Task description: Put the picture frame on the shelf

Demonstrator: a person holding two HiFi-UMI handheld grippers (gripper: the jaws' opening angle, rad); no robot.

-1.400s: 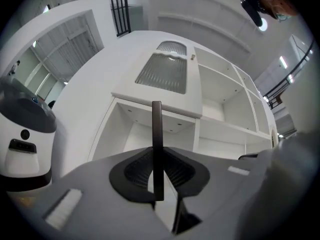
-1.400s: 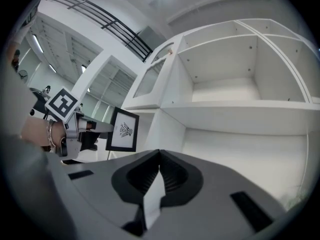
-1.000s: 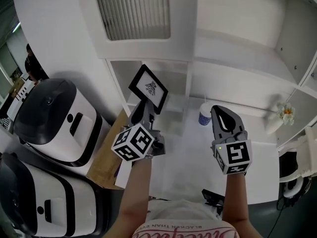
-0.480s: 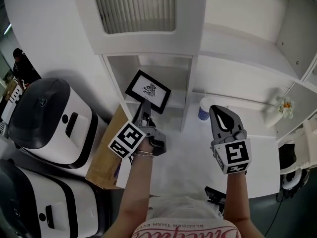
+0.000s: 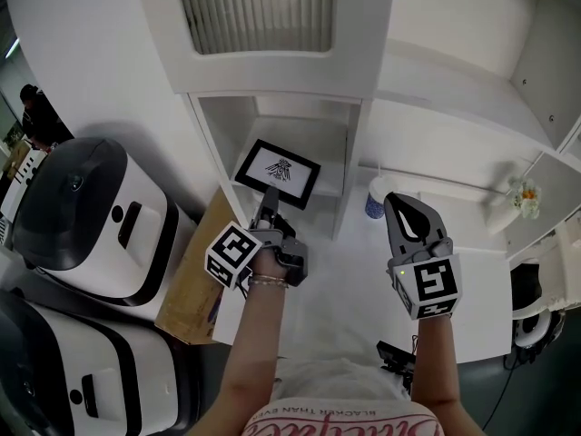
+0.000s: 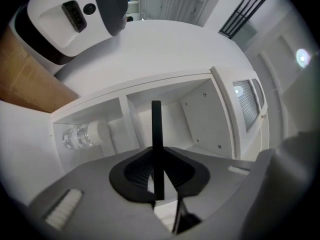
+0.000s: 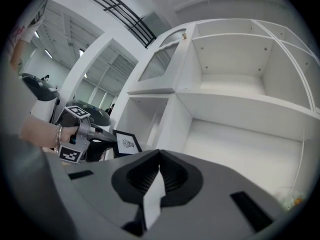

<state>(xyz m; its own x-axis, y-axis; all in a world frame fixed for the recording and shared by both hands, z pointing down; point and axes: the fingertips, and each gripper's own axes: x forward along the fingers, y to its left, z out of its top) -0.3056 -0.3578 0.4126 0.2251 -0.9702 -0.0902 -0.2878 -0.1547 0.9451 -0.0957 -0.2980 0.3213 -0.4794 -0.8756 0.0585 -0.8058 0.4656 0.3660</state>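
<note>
A white shelf unit (image 5: 454,89) fills the upper part of the head view, with a slatted panel (image 5: 254,12) at its top and a narrow open compartment (image 5: 295,130) directly below that panel. Left of the unit stand two large white machines with black tops, one (image 5: 91,216) above the other (image 5: 54,371) in the head view, and a brown board (image 5: 195,280) lies between them and the unit. The left gripper (image 5: 269,198) reaches up toward the narrow compartment, its jaws clamped on the lower edge of the picture frame (image 5: 278,172). The frame is black-rimmed with a small dark drawing on white, and it is held in the air at the mouth of that compartment, tilted with its face toward the person. In the left gripper view the frame (image 6: 156,134) shows edge-on between the pads, with the compartment behind it. The right gripper (image 5: 406,209) is held well to the right of the frame, in front of the wide lower shelf, jaws closed together on nothing. A blue-and-white lidded cup (image 5: 376,198) stands on that shelf just beyond its tips, and a small bunch of pale flowers (image 5: 525,193) sits farther right. Clear glassware (image 6: 82,134) sits in the compartment next to the narrow one.
</note>
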